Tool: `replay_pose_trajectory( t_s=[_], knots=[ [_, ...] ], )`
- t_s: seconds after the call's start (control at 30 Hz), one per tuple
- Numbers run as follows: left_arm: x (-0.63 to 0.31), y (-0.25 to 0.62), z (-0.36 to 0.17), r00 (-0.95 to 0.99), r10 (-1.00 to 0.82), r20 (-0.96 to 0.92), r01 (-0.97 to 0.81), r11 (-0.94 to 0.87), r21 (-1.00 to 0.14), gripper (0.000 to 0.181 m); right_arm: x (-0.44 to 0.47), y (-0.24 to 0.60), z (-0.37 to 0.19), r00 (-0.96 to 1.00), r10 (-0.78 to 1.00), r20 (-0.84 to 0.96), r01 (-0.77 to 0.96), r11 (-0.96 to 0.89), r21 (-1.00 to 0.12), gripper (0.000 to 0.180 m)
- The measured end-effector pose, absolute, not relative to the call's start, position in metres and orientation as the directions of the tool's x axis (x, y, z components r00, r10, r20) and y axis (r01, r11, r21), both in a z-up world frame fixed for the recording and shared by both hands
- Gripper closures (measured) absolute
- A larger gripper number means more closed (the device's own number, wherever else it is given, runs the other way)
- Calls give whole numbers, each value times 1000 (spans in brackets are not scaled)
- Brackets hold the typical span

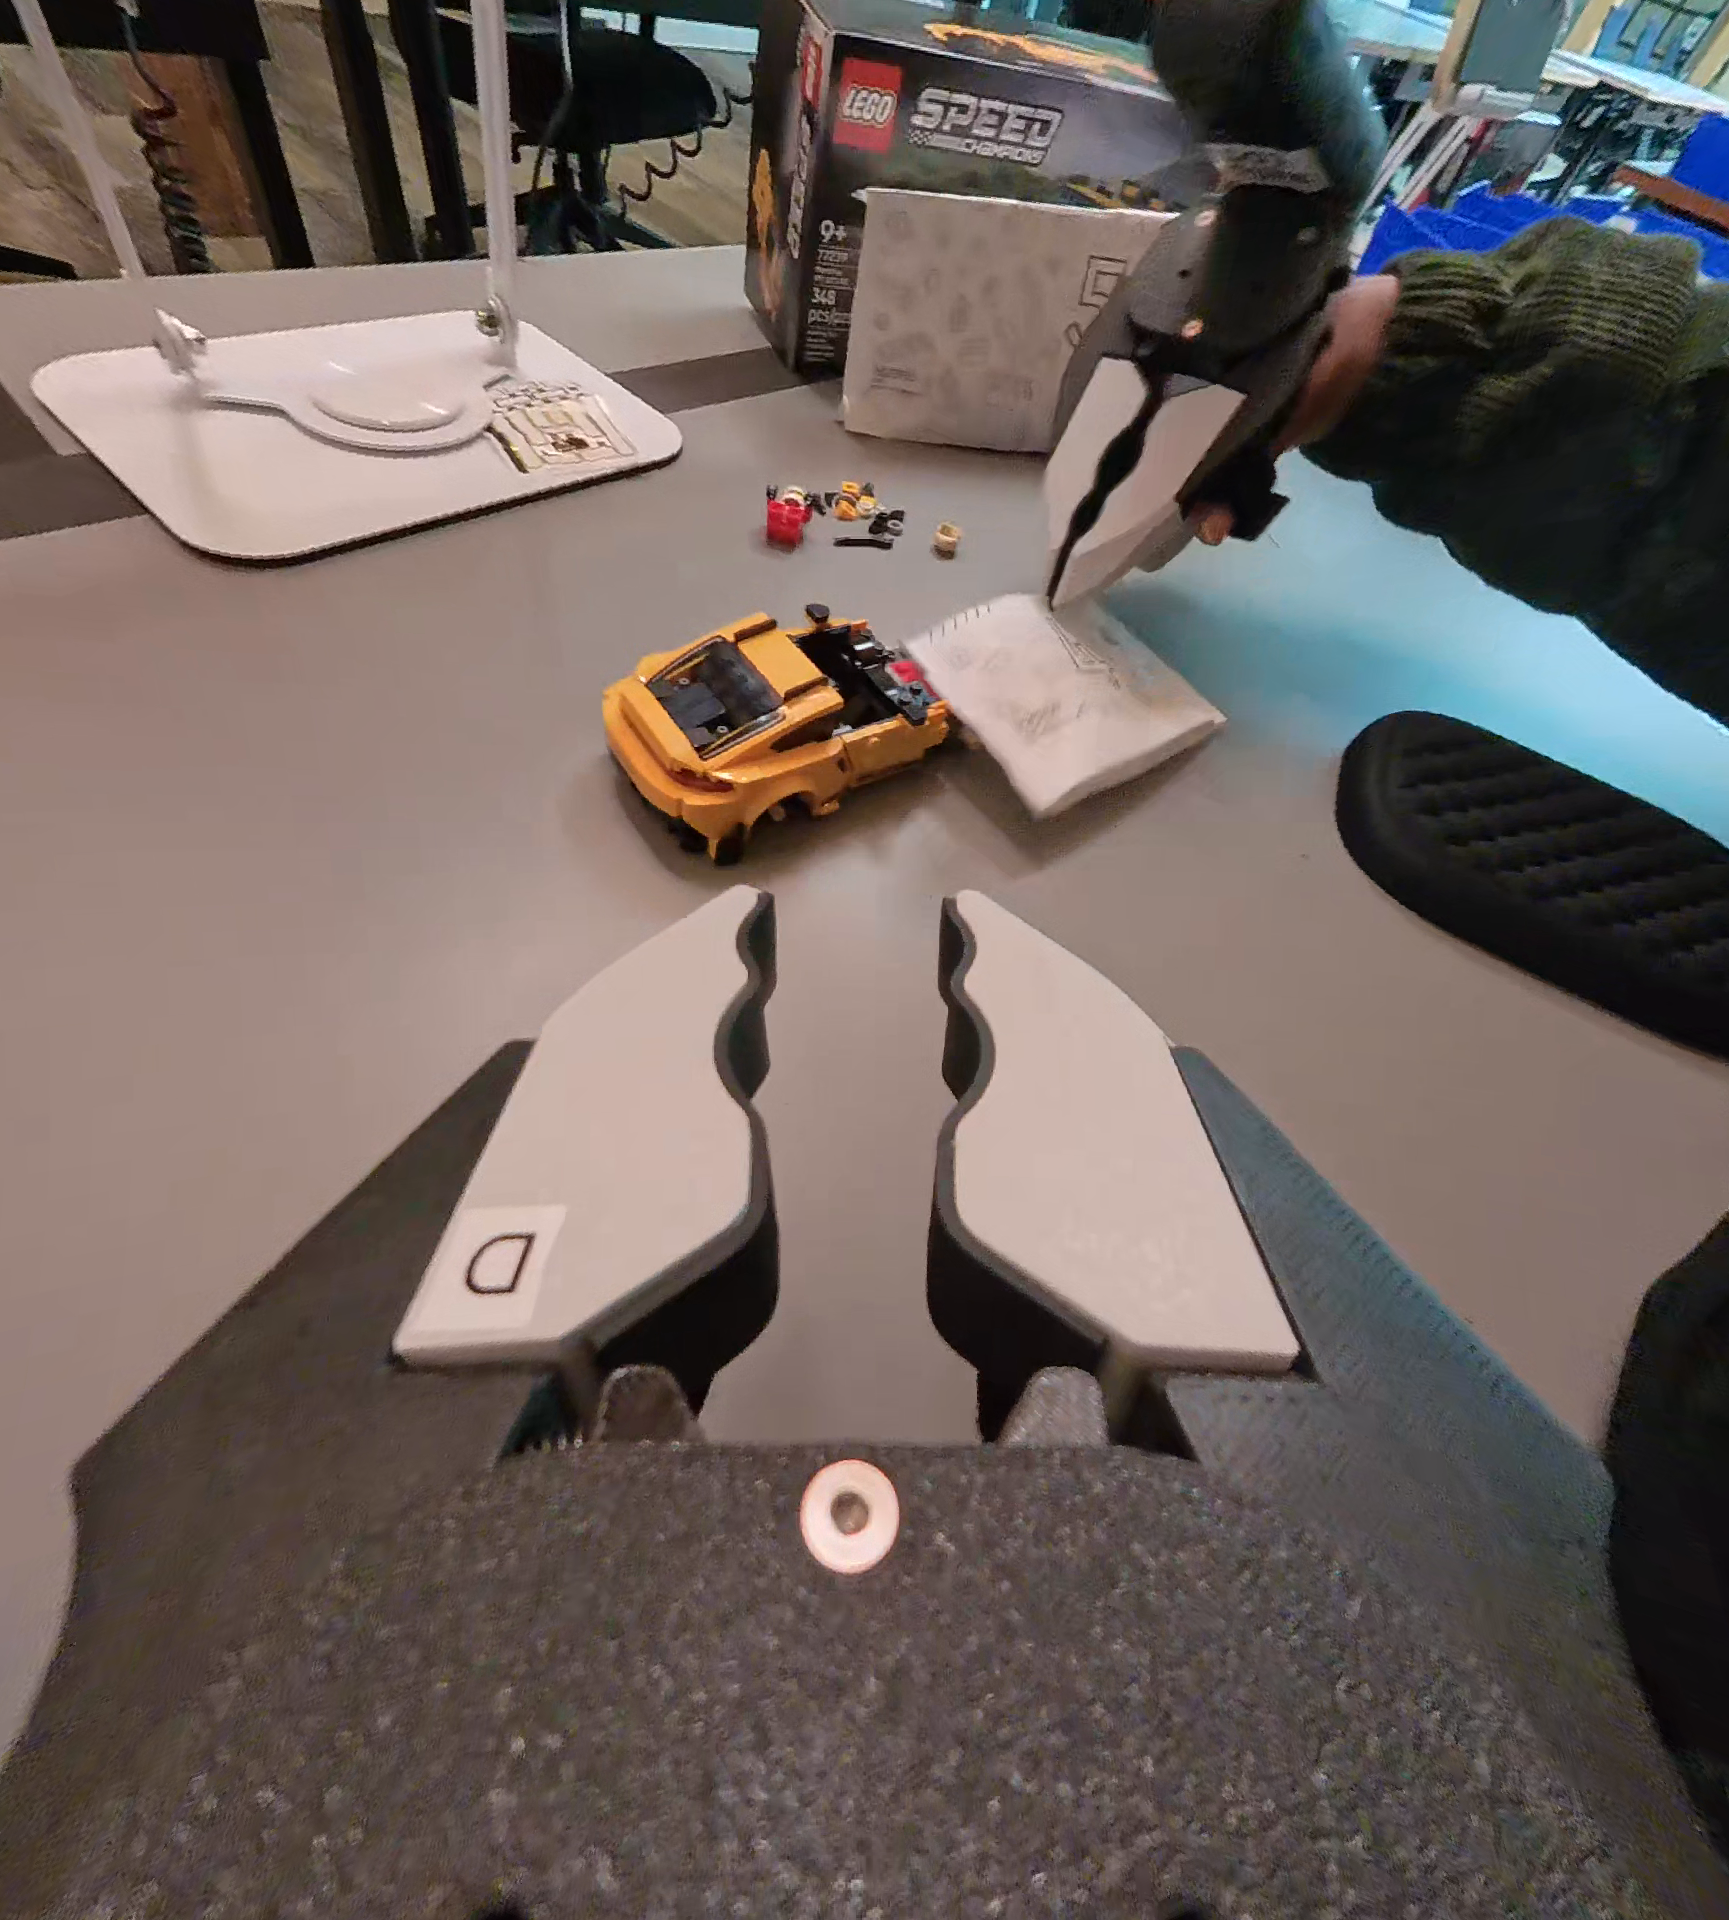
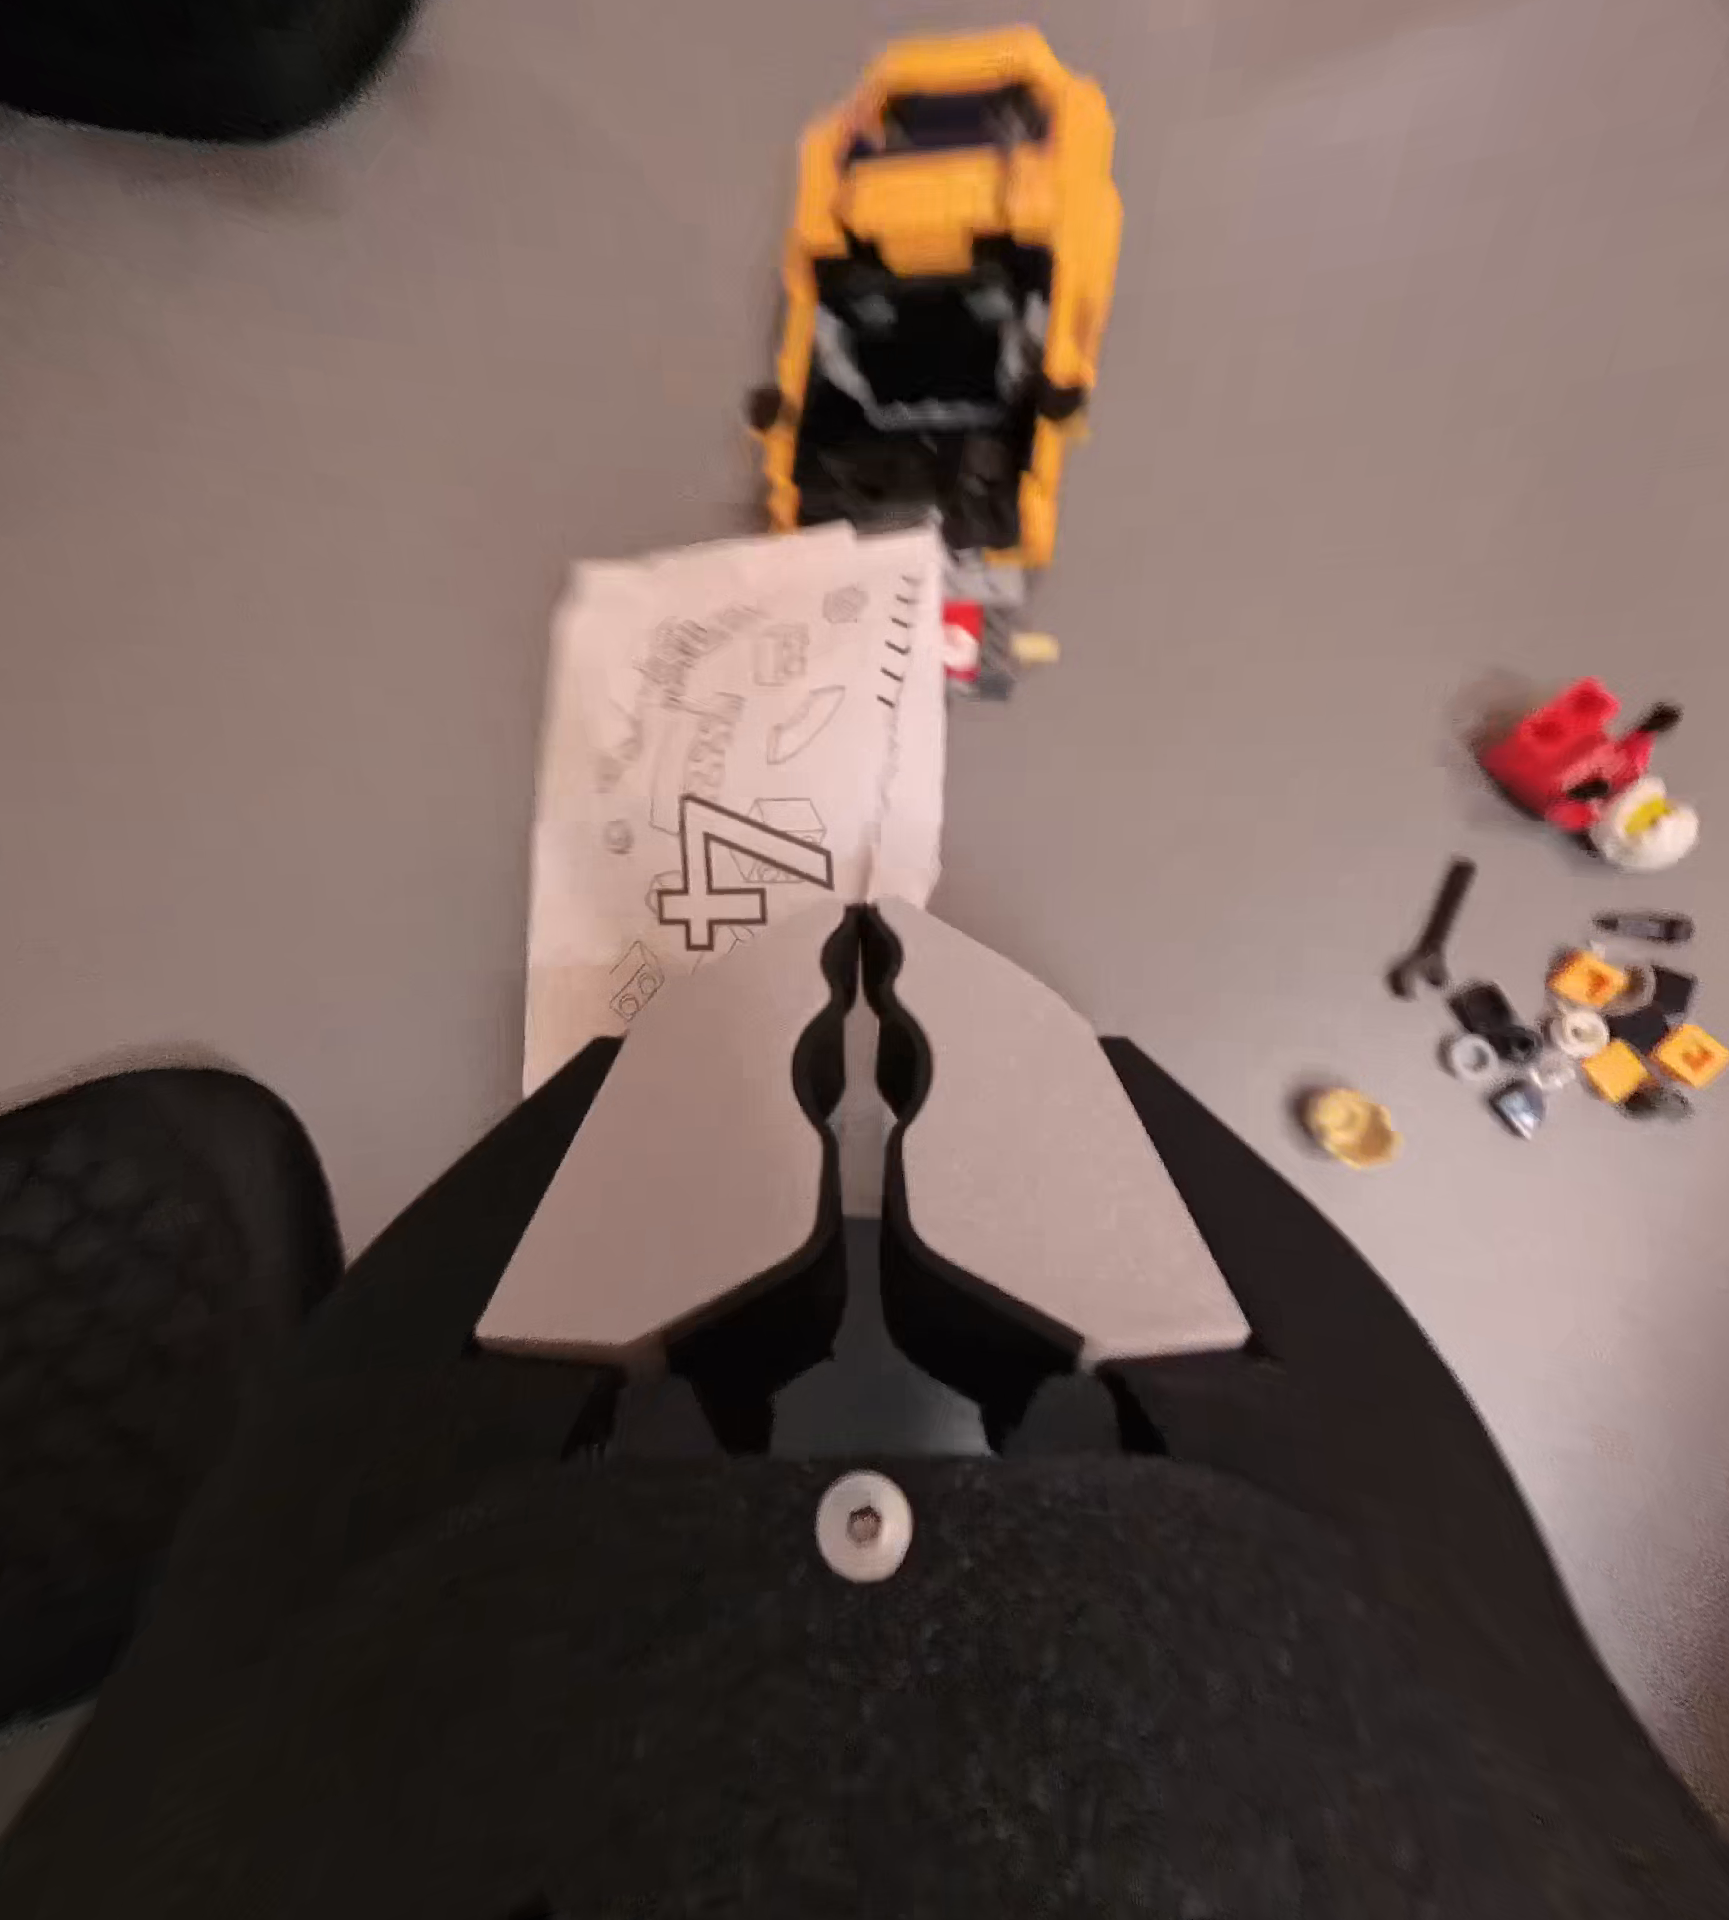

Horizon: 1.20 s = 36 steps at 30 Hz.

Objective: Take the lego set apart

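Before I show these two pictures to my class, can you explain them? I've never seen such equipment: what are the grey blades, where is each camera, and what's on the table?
There is no robot here. A person holds a hand tool in each hand; each tool has two grey fingers and a camera looking along them.

The left wrist view looks across the grey table. The left gripper is open and empty. Ahead stands a yellow toy car, partly taken apart, beside a white paper bag. Behind lie loose small pieces, the set's box and a white tray.

The right wrist view looks down from above. The right gripper is closed, its tips at the edge of the paper bag; whether it pinches the paper, I cannot tell.
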<state>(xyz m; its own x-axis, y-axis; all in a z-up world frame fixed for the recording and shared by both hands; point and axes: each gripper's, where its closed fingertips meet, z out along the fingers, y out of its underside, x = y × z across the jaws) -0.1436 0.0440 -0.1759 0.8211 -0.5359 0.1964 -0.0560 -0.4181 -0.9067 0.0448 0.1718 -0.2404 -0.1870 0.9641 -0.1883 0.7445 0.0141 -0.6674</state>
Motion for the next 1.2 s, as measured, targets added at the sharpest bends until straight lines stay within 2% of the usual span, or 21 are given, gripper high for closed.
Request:
replay_pose_trajectory(
  t_s=[0.03, 0.2, 0.33, 0.4, 0.53, 0.6, 0.7, 0.77, 0.87, 0.97, 1.03, 1.1, 1.17, 1.2],
  knots=[
    [-141, 45, -177, 812, -545, 209, -51, -423, -905, 152, 43, 161, -232, -198, 970, -141, 716, 45, -696, 180],
    [-104, 50, -181, 711, -648, 273, -64, -446, -893, 148, 35, 101, -192, -215, 961, 174, 602, 271, -751, 180],
    [-62, 43, -187, 533, -797, 283, -160, -424, -891, 129, 26, 63, -179, -258, 852, 455, 569, 514, -642, 180],
    [-47, 32, -190, 440, -857, 268, -229, -396, -889, 138, 21, 48, -180, -288, 806, 517, 574, 577, -580, 180],
    [-48, 28, -214, 421, -903, 81, -431, -278, -859, 174, 14, 34, -191, -330, 742, 584, 579, 648, -496, 180],
    [-48, 28, -217, 430, -901, 53, -434, -258, -863, 181, 9, 27, -192, -324, 745, 584, 561, 648, -516, 177],
    [-51, 29, -217, 449, -893, 14, -439, -234, -867, 181, 6, 37, -184, -234, 747, 622, 565, 625, -539, 166],
    [-54, 29, -217, 451, -893, 7, -439, -229, -869, 181, 14, 44, -177, -166, 807, 567, 572, 547, -611, 155],
    [-58, 25, -217, 443, -896, 26, -417, -232, -879, 181, 35, 46, -170, -103, 940, 325, 531, 329, -781, 144],
    [-60, 24, -216, 425, -905, 25, -414, -219, -883, 181, 53, 69, -190, -46, 976, 211, 551, 201, -810, 137],
    [-60, 25, -216, 413, -910, 28, -414, -215, -885, 181, 53, 71, -209, -75, 992, 102, 552, 127, -824, 143],
    [-62, 28, -216, 423, -906, 25, -415, -218, -883, 181, 43, 57, -219, -163, 986, 32, 535, 115, -837, 157],
    [-59, 27, -217, 417, -909, 25, -416, -215, -884, 181, 26, 44, -222, -221, 973, 61, 513, 170, -841, 180],
    [-57, 27, -216, 415, -910, 19, -418, -209, -884, 181, 17, 39, -221, -239, 967, 87, 495, 199, -846, 180]
  ],
)
